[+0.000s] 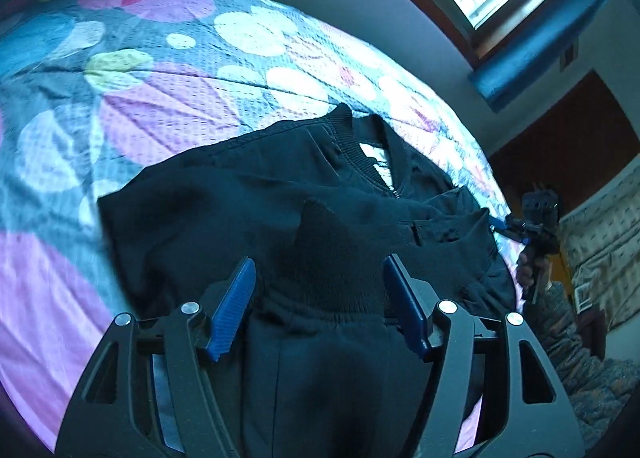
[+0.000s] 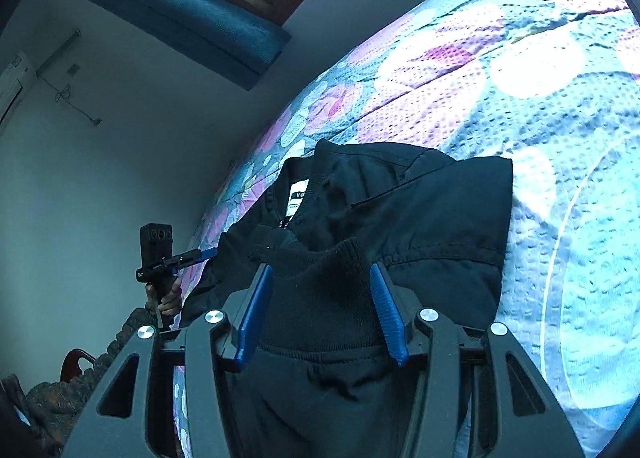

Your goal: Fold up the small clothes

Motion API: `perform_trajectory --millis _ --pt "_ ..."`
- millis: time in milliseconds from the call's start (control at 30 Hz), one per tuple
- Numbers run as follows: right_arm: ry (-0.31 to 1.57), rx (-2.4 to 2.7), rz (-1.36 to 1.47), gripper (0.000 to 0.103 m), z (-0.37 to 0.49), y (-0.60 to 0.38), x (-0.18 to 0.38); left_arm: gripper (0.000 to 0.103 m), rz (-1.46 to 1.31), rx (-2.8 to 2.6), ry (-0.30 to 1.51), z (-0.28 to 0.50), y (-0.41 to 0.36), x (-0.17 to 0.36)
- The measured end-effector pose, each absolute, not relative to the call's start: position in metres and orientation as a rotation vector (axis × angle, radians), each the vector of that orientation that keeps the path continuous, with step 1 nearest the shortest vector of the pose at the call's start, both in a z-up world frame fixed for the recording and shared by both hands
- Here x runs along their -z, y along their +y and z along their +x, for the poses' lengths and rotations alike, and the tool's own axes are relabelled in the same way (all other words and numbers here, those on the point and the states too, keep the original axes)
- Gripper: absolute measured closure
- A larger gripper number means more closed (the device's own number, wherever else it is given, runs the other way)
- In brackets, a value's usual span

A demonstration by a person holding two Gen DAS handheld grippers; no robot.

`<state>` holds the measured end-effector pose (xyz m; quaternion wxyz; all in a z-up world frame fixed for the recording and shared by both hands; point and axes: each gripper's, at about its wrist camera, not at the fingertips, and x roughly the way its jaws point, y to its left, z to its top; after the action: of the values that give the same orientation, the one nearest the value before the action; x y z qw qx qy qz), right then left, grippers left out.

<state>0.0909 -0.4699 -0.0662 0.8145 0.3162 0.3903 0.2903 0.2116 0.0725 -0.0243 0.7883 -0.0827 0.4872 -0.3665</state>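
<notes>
A small black zip jacket (image 1: 256,194) lies on the bed, ribbed collar and white label toward the far side; it also shows in the right wrist view (image 2: 432,210). My left gripper (image 1: 320,270) is open, its blue pads either side of a ribbed cuff (image 1: 332,258) of the jacket. My right gripper (image 2: 320,278) is open too, its pads either side of the other ribbed cuff (image 2: 324,290). Neither pair of pads presses the cloth. The right gripper shows at the jacket's far side in the left wrist view (image 1: 520,224), and the left gripper in the right wrist view (image 2: 200,256).
The bedspread (image 1: 168,98) is grey-blue with pink, white and yellow circles. A wall and a window with a blue rolled blind (image 2: 168,6) stand beyond the bed. Patterned bedding (image 1: 592,378) lies off the bed's edge.
</notes>
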Motion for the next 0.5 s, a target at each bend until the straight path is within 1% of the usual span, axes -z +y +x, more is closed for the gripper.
perform_trajectory --millis 67,367,433,467,500 --pt "0.842 -0.622 0.645 0.048 0.096 -0.464 0.065 0.037 -0.122 0.782 1.065 0.218 0.061 0.028" --pt "0.857 -0.606 0.526 0.048 0.103 -0.452 0.057 0.038 0.042 0.786 1.086 0.22 0.032 0.034" --pt "0.875 -0.593 0.462 0.048 0.107 -0.441 0.058 0.049 0.062 0.767 1.088 0.22 0.028 0.037" --pt "0.873 -0.592 0.438 0.048 0.106 -0.439 0.058 0.058 0.076 0.755 1.097 0.221 0.026 0.039" --pt "0.863 -0.592 0.423 0.049 0.106 -0.436 0.057 0.062 0.09 0.742 1.107 0.221 0.022 0.041"
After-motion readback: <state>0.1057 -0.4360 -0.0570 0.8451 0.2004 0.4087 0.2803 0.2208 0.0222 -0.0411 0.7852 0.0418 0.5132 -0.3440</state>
